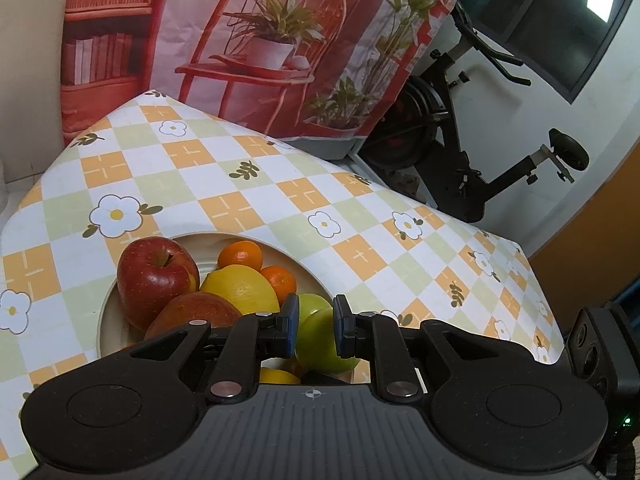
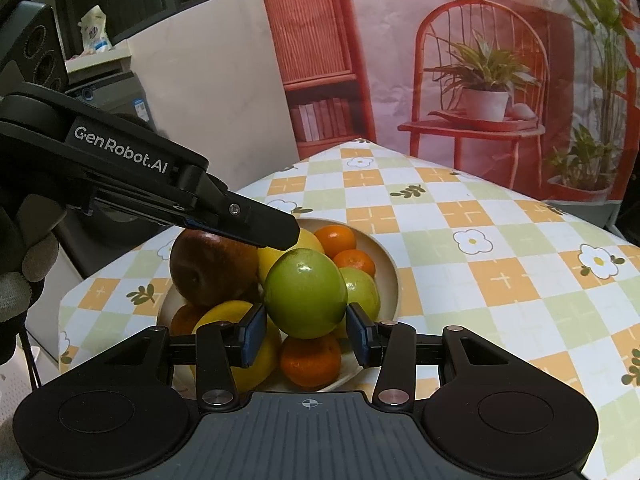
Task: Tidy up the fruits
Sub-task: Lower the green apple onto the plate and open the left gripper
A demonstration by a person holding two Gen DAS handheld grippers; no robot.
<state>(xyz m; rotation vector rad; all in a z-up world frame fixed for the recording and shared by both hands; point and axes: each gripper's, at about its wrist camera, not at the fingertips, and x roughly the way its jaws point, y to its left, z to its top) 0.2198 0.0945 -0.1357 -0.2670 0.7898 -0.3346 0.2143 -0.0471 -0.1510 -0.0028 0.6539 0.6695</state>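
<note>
The right tongs (image 2: 306,334) sit low over a cream bowl (image 2: 390,276) full of fruit on the checked bench (image 2: 500,248). A green apple (image 2: 306,294) rests on top of the pile, between the two blue pads, but I cannot tell if the pads press on it or just stand beside it. The left tongs (image 2: 286,236) are clenched with nothing in them, and their tip hangs just above that same apple. Under it lie a red apple (image 2: 212,268), lemons (image 2: 240,352) and small oranges (image 2: 310,360).

To do this well, I think the pads should hold the apple at its widest part and lift slowly, straight up. A quick tug could roll the fruit below out of the bowl.
</note>
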